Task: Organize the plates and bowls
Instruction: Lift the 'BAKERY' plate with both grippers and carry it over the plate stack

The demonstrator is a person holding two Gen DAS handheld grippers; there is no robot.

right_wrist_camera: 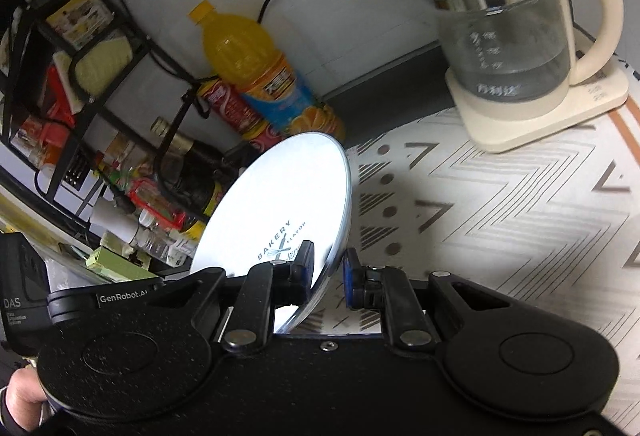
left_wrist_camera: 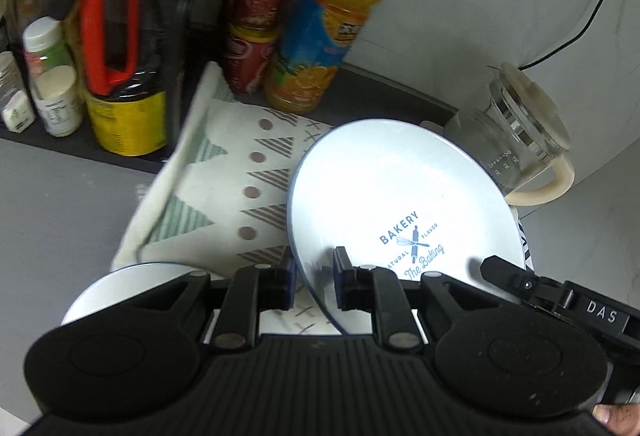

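Mat [right_wrist_camera: 500, 203] with zigzags on grey counter [left_wrist_camera: 48, 203], both grippers' jaws straddling tilted plate [left_wrist_camera: 384, 195] (grip unclear).

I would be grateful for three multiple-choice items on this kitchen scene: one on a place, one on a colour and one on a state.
1. Where does the glass kettle stand?
A. On the wire rack
B. On its cream base on the patterned mat
C. In a sink

2. What colour is the drink in the tall juice bottle?
A. Orange-yellow
B. Green
C. Clear

3. How is the bakery plate placed?
A. Lying flat on the mat
B. Stacked under a bowl
C. Tilted up on edge, rim between the tongs

Answers:
1 B: the glass kettle sits on its cream base, which rests on the patterned mat.
2 A: the juice bottle shows orange-yellow liquid.
3 C: the bakery plate stands steeply, its rim inside the right tongs and the left tongs.
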